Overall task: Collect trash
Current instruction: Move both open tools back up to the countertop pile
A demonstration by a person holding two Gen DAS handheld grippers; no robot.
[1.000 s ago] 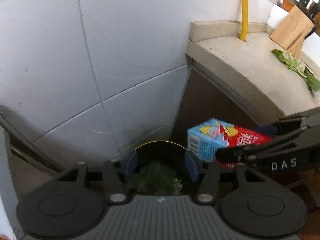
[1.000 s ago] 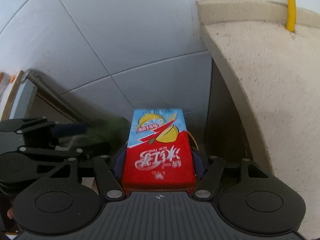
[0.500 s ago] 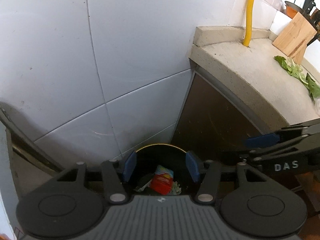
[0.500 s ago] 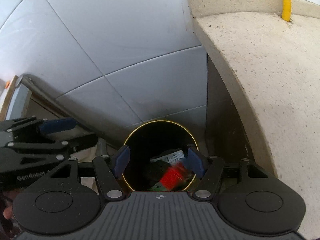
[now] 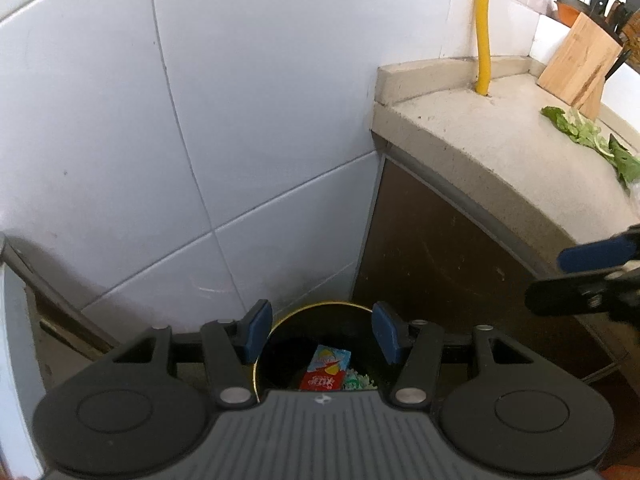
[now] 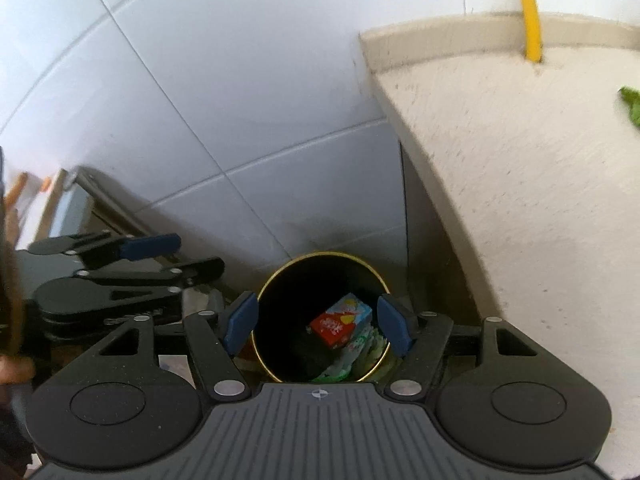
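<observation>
White wall tiles (image 5: 248, 128) meet a speckled stone surface (image 5: 500, 152) at two o'clock in the left wrist view, where a yellow pipe (image 5: 484, 28) rises and green leaves (image 5: 588, 136) lie by a wooden knife block (image 5: 576, 68). Below, in the corner, stands a black bin (image 6: 320, 264) with a gold rim, and the red-and-blue drink carton (image 6: 340, 322) lies inside it on other scraps. Left tool (image 5: 320, 332) hangs above the bin at six o'clock with its blue pads apart and nothing between them, while the right tool (image 6: 318, 322) is spreading wider, also empty, with the carton far below it.
</observation>
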